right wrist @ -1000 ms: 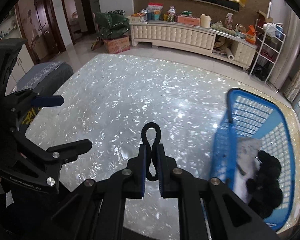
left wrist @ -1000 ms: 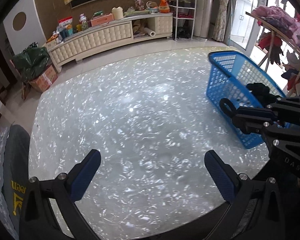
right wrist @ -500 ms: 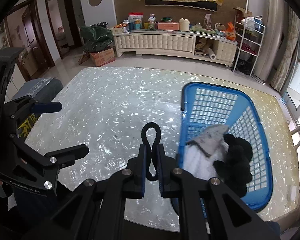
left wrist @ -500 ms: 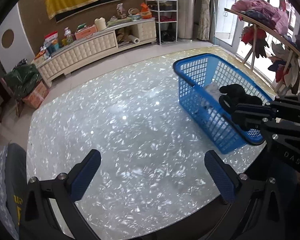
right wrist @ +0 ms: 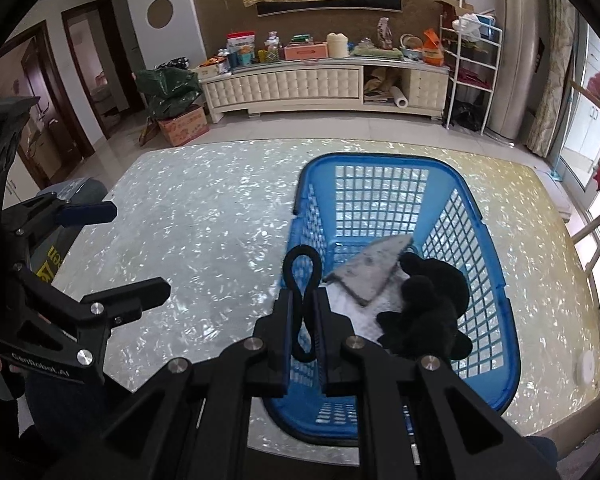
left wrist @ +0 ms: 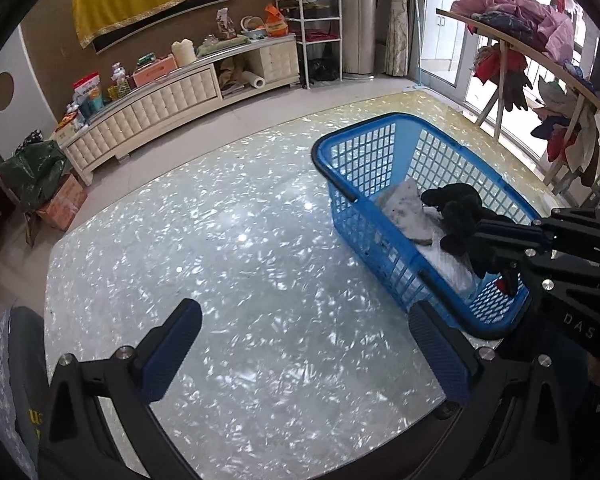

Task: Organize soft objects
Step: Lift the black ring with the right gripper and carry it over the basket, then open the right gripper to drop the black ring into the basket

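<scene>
A blue plastic basket point(right wrist: 380, 160) stands on the right part of the glossy mottled table point(right wrist: 204, 232). Inside it lie a black soft toy point(right wrist: 428, 312), a grey cloth point(right wrist: 374, 270) and a white cloth point(right wrist: 348, 320). My right gripper point(right wrist: 302, 300) is shut on a black elastic loop point(right wrist: 300, 264), and the loop hangs over the basket's near left rim. My left gripper point(left wrist: 300, 332) is open and empty above the bare table, left of the basket point(left wrist: 380, 124). The left wrist view shows the right gripper point(left wrist: 496, 240) in front of the black toy point(left wrist: 456, 208).
A grey chair back point(right wrist: 72, 196) stands at the table's left edge. A small white disc point(right wrist: 588, 364) lies near the right edge. A rack of clothes point(left wrist: 540, 52) stands to the right. A long cream cabinet point(right wrist: 300, 84) and a green bag point(right wrist: 168, 88) are across the floor.
Both grippers have moved right toward the basket, which now fills more of both views. The loop, once over the bare table, now sits above the basket's rim. The jaws are unchanged.
</scene>
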Motion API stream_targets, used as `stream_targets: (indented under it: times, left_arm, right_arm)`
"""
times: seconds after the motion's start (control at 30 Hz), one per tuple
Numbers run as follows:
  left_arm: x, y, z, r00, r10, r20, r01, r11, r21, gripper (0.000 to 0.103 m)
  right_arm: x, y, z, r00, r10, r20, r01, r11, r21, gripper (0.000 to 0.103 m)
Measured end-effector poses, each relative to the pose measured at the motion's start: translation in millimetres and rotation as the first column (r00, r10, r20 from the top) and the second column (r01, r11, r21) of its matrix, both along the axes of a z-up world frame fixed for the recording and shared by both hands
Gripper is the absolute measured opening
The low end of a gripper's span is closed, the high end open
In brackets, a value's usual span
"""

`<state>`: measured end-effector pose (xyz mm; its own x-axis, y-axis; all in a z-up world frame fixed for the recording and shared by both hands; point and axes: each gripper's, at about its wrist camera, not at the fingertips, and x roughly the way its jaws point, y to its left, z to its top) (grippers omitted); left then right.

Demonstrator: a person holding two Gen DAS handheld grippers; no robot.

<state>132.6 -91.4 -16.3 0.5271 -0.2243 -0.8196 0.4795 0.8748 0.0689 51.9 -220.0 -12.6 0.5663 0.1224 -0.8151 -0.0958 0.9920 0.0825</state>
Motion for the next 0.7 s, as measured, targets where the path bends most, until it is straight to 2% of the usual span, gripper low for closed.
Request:
stream_targets:
  times: [0.33,0.7]
  left_arm:
    - [20,-32,-9,0.999,-0.032,-0.012,0.032,0.999,0.016,0.103]
    - [33,-34,-21,0.998,-0.032,-0.049,0.032,0.999,0.003,0.103]
  right_arm:
    - [9,-15,-16,0.997,-0.038,-0.069,0.038,0.999,-0.003,0.009]
    - [14,-19,-30,0.992,-0.04,-0.121,0.041,0.999,-0.001,0.009]
